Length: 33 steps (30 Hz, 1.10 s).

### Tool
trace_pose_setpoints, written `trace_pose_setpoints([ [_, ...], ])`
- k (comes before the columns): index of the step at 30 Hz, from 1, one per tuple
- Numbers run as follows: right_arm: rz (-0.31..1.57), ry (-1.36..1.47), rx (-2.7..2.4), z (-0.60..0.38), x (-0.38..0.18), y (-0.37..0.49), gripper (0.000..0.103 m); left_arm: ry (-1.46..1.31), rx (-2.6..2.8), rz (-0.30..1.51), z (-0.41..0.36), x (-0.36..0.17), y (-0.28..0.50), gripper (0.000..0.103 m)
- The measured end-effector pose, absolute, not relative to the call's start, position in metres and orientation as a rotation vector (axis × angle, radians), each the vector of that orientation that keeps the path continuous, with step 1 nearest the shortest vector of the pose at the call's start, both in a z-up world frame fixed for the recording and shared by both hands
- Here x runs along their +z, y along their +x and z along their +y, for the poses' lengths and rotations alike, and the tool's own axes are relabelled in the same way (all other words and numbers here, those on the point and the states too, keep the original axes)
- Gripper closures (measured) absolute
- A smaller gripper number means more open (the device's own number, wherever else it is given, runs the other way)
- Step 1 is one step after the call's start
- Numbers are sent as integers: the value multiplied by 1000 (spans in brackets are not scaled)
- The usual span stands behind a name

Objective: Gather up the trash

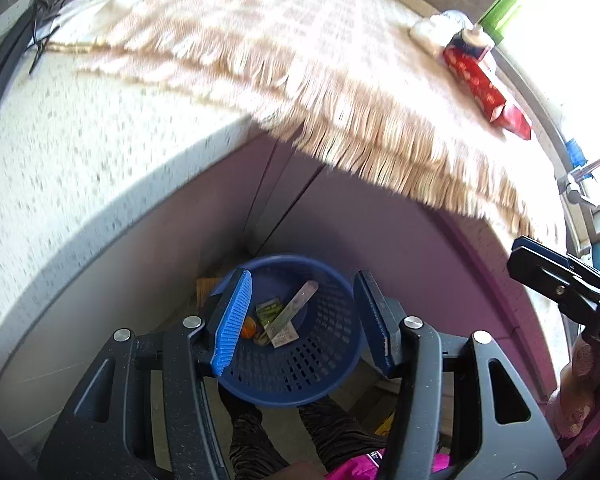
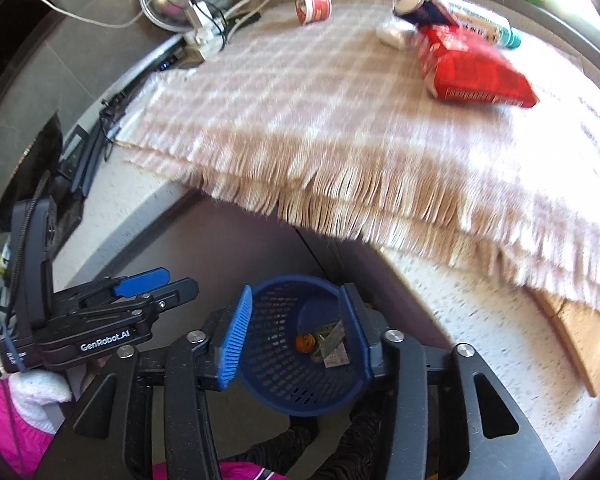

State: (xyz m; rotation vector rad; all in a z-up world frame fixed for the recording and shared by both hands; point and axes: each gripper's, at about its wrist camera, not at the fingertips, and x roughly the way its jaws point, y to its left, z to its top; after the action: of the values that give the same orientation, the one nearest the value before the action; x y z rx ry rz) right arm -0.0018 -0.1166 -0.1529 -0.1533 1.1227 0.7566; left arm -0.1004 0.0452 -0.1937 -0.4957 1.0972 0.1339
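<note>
Both grippers hang over the blue bin (image 1: 300, 344) on the floor, jaws apart and holding nothing. Left gripper (image 1: 304, 320) frames the bin from above; right gripper (image 2: 300, 328) does the same from its side, and each one shows up at the edge of the other's view. The bin sits low against the cabinet, below the counter edge, with a few bits already in it: a flat strip (image 1: 292, 312), a greenish wrapper (image 1: 269, 310) and something small and orange (image 1: 249, 327).

What's left to collect looks like it's up on the cloth (image 2: 340, 112) on the counter, well apart from the bin. There's a red pack (image 2: 472, 72), a tube (image 2: 480, 24) lying behind it, a small white wad (image 2: 394, 34) just beside the pack, and a tipped cup (image 2: 312, 5) near the back wall. Frames are blurry, so labels can't be read.

Guessing on handling: the red pack looks light and crinkly, probably slippery film, so pinching across a narrow end or a seam should hold better than squeezing the puffy middle. The cup looks thin and would crush easily; gripping its rim gently seems safest. The wad is soft, any pinch works. The tube is round and may roll, so take it across the middle.
</note>
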Motion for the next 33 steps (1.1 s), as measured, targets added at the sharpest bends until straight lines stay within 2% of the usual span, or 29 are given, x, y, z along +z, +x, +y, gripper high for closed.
trace_pose_setpoints([
  [4,1086,-118,760,-129,-131,12,54,-486,139,1053,46,-176,-90,48],
  [6,1067,-97,757,-138,-120,21,50,-483,145,1027,48,-166,-84,39],
  [7,1058,-88,753,-142,-114,25,49,-483,149,1011,48,-161,-81,38],
  [15,1006,5,711,-181,-81,75,40,-484,169,945,52,-131,-38,38],
  [26,982,99,628,-219,-63,163,38,-472,207,872,56,-103,28,38],
  [33,1042,176,619,-228,-72,215,38,-467,227,856,59,-96,64,38],
])
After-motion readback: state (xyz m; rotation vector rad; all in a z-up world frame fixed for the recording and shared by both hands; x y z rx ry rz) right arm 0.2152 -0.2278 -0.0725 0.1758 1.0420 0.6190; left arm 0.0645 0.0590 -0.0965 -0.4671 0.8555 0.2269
